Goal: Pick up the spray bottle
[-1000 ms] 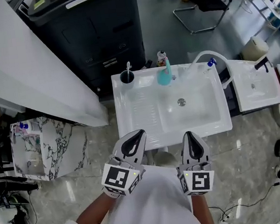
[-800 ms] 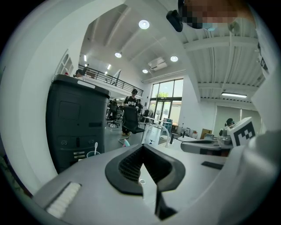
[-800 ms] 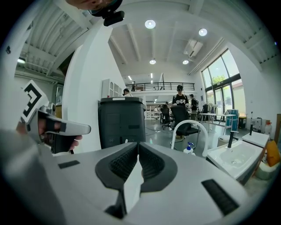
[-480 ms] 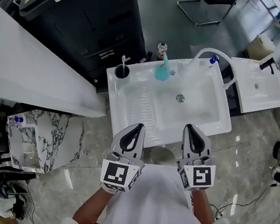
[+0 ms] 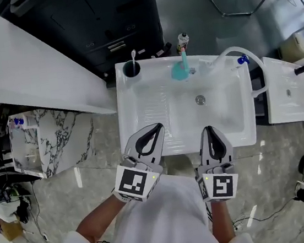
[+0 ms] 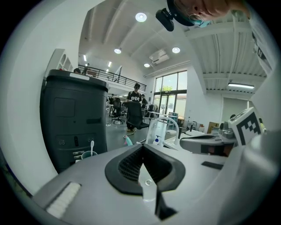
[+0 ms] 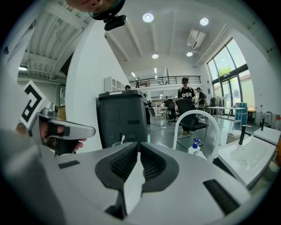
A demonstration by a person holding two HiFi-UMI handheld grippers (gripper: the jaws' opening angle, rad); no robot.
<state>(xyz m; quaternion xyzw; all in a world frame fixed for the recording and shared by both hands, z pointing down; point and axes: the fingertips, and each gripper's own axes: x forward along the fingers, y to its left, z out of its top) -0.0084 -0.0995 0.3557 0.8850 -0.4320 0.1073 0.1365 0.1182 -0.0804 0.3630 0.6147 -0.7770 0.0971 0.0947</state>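
Found the jaws of the left gripper point(image 5: 156, 128) and the right gripper point(image 5: 209, 130) pressed together, with nothing between them. Took the spray bottle point(image 5: 242, 61) to be the small white bottle with the blue head, upright at the far right corner of the sink point(image 5: 140, 119), under the arch of the faucet point(image 5: 226, 53). Noted a teal item point(image 5: 179, 71) and a dark cup point(image 5: 132, 68) further left along the same rear edge. Saw both grippers side by side at the near rim, well apart from the bottle. Judged the right gripper better placed for the reach. Called for opening its jaws wider than the bottle body before the approach, crossing the basin clear of the faucet arch, and closing squarely on the body below the head to avoid tipping it.
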